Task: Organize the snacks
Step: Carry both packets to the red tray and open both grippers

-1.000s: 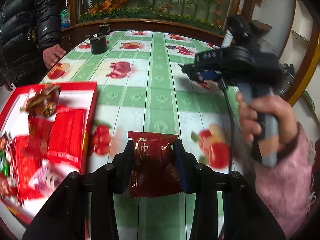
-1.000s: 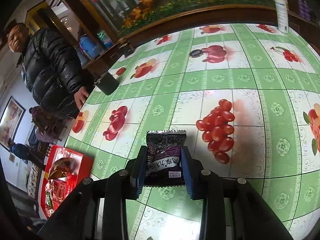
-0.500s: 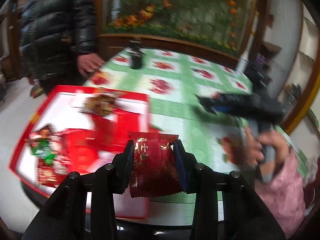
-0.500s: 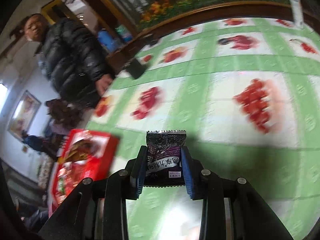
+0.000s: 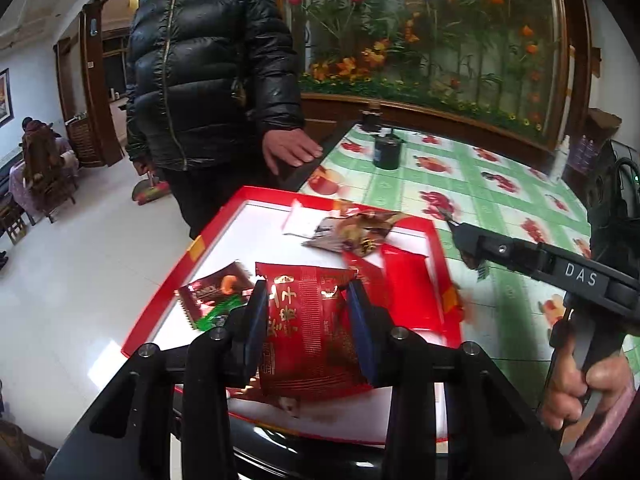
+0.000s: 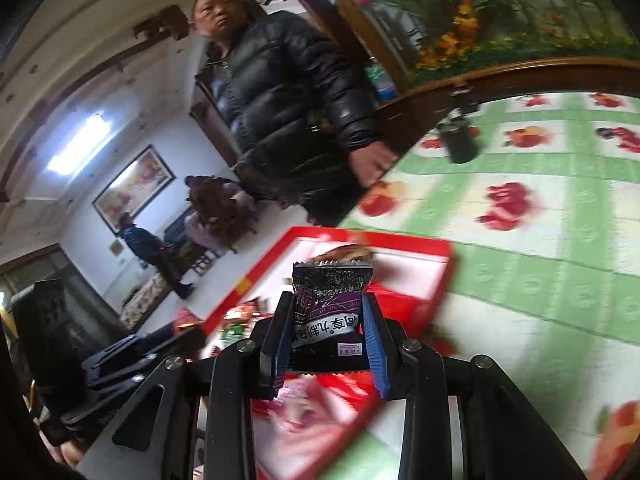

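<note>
Left hand-held gripper (image 5: 307,322) is pinching a red snack packet (image 5: 310,332), both pads pressed on its sides, packet upright between the fingers with gold lettering facing the camera. It hangs over the near part of the red tray (image 5: 224,236), which sits at the worktop (image 5: 500,184) corner nearest the standing person.

Right hand-held gripper (image 6: 328,330) is pinching a dark purple snack packet (image 6: 330,300), crimped top edge up, white label band across the front. It also sits over the red tray (image 6: 400,242), near its worktop-side rim. In the left wrist view the right hand-held gripper (image 5: 464,236) reaches in from the right, tips by the tray's far right corner; the hand (image 5: 576,384) on its grip shows a pink sleeve.

Tray contents, white floor, red rim:
- brownish foil packet (image 5: 356,228) near the far edge, lying flat
- flat red packets (image 5: 404,280) along the right side
- dark red packet (image 5: 212,288) and a green one (image 5: 216,314) at the near left, partly behind the left gripper's finger

Worktop has a green-and-white cloth with fruit prints. A black cylindrical container (image 5: 387,154) stands near its far edge. A person in a black puffer jacket (image 5: 208,64) stands at the far left corner, one hand (image 5: 290,148) at the worktop edge. Right wrist view is motion-blurred in the lower part.
</note>
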